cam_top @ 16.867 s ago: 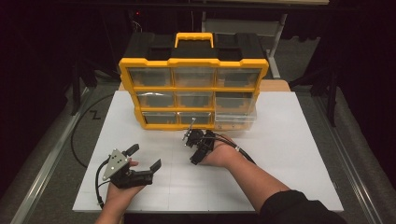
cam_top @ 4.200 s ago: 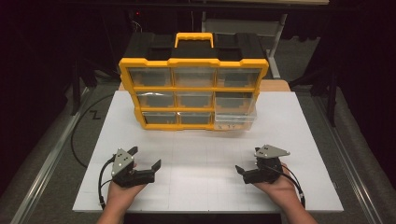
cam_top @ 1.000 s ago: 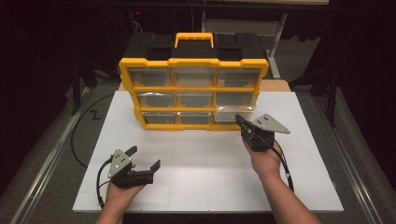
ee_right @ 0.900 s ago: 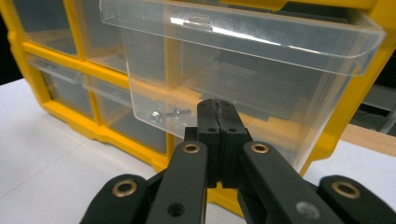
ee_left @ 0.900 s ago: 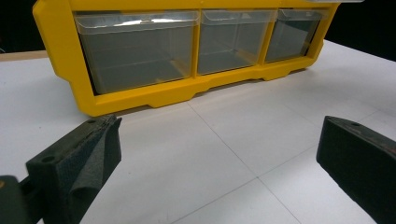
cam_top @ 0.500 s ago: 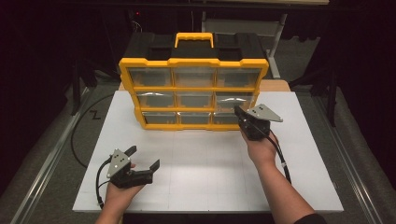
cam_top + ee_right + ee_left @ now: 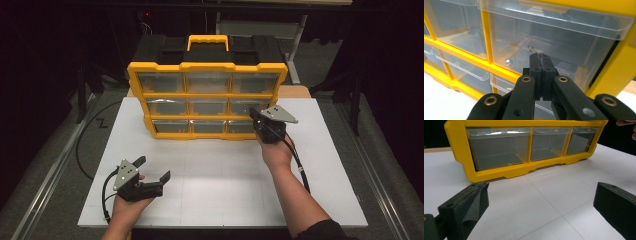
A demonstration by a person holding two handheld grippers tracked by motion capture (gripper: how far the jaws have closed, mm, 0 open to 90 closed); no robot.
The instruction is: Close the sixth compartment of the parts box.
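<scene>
The right claw (image 7: 541,58), pressed together, is held against a clear drawer (image 7: 554,47) of the yellow organizer (image 7: 207,95). The left claw (image 7: 152,170) is spread above the bench (image 7: 215,185).

Bright tabletop (image 7: 320,150), dark room all around.
Light falls from overhead; glare streaks the clear drawers (image 7: 554,32), and the nearest claw pads (image 7: 466,207) look soft and blurred.

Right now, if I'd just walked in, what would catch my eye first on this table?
The bright yellow drawer cabinet at the far side of the white table, with nine see-through drawers and a yellow handle on top. Next, the right gripper, jaws shut, right up against the middle drawer on the right, which holds a small screw or two. The left gripper rests near the front edge, jaws wide open.
</scene>
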